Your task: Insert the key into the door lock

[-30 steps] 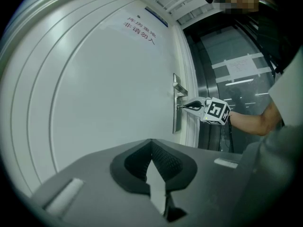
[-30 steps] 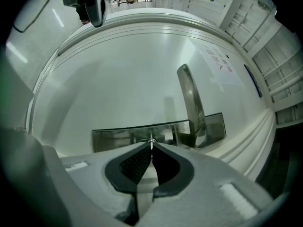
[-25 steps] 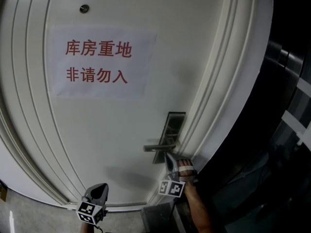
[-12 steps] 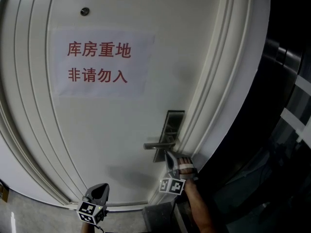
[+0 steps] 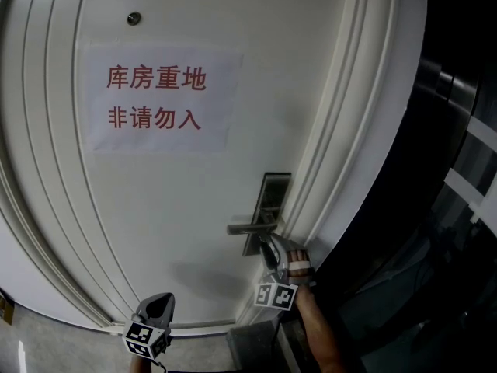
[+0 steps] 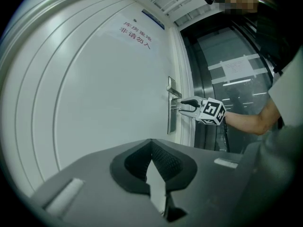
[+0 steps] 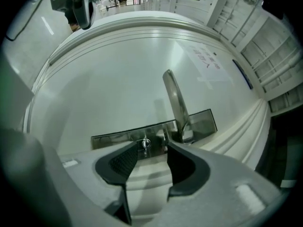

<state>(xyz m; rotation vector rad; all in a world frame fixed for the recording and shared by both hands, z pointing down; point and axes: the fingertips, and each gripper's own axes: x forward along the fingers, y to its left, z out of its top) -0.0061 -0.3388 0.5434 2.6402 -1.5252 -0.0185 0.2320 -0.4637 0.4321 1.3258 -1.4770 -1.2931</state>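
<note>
Door (image 5: 171, 224): white, with curved mouldings.
Notice (image 5: 159, 99): paper with red characters, stuck high on the door.
Left gripper (image 5: 159, 308): low and well apart from the lock, claw pressed together on nothing.
Right gripper (image 5: 273, 252): at the lock plate, claw spread, having just opened.
Lock plate (image 5: 272, 194): metal, beside the door's edge.
Handle (image 5: 247, 228): lever, just above the right gripper.
Key (image 7: 144, 144): small, sitting in the lock plate between the spread jaws, untouched.

One door (image 5: 178, 208). On it: one paper notice (image 5: 159, 99) at ten o'clock, one peephole (image 5: 134, 19) at eleven, and one lock plate (image 5: 273, 193), one handle (image 5: 248, 228) and one key (image 7: 145, 144) at five. Two grippers: left gripper (image 5: 161, 303), right gripper (image 5: 272, 255).
</note>
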